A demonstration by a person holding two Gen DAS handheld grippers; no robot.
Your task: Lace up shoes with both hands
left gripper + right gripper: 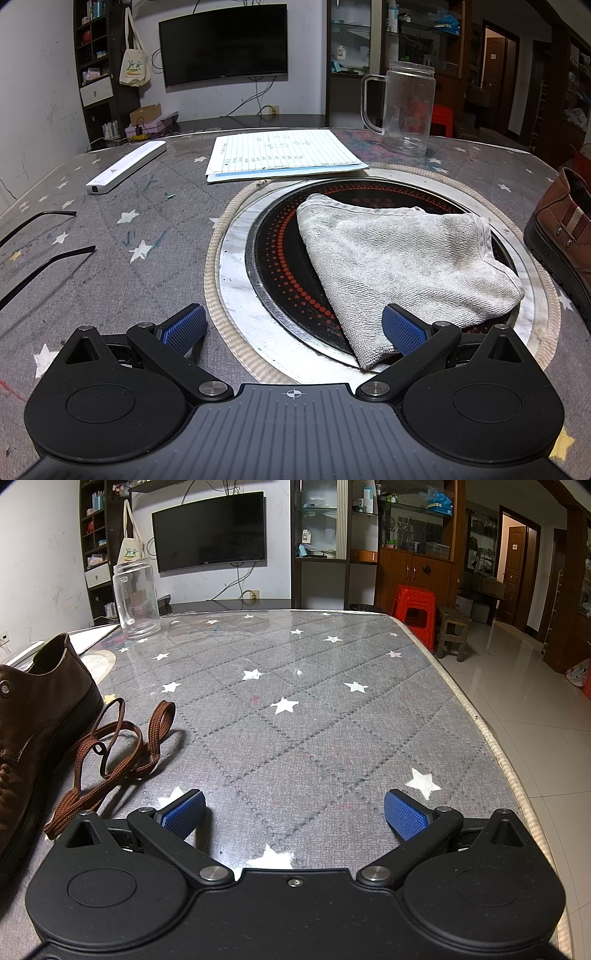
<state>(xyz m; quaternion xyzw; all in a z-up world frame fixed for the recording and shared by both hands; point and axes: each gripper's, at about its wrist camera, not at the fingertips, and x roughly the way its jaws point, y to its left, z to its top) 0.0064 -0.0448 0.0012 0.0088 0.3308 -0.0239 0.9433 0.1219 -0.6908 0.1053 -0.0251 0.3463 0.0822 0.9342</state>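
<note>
Two grippers sit low over a grey table (332, 709) with white stars. On the left, the left gripper (294, 326) has its blue fingers wide apart, holding nothing. A grey cloth (402, 254) lies just in front of it. Next comes the brown shoe (33, 716), with its brown lace (122, 749) loose on the table beside it. The right gripper (295, 810) is wide apart too, and empty.

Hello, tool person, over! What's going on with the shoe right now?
Left tool open, empty, over grey cloth. Right tool open, empty. Brown shoe unlaced, lace loose beside it. Nothing in the way.
</note>
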